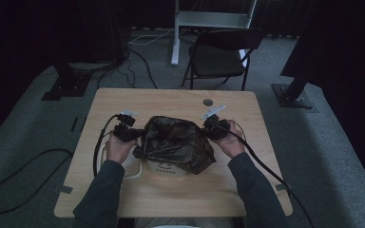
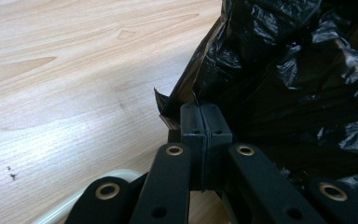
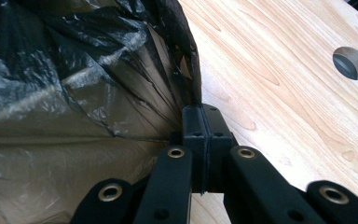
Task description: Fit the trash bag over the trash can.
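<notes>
A black plastic bag (image 1: 178, 142) is draped over a white bucket (image 1: 164, 171) in the middle of the wooden table (image 1: 123, 102). My left gripper (image 1: 140, 136) is shut on the bag's left rim; in the left gripper view its jaws (image 2: 206, 112) pinch a fold of the black film (image 2: 279, 70). At the bag's right edge my right gripper (image 1: 208, 129) is shut on the film, and the right gripper view shows the stretched, pleated plastic (image 3: 98, 93) running into its closed jaws (image 3: 206, 114). The bag is held spread between both hands.
A round cable hole (image 1: 208, 102) lies in the table's far side, also seen as the hole (image 3: 352, 63) in the right gripper view. A folding chair (image 1: 218, 57) stands beyond the table. Cables trail from both grippers. The bucket's white rim (image 2: 70, 205) shows beside the left jaws.
</notes>
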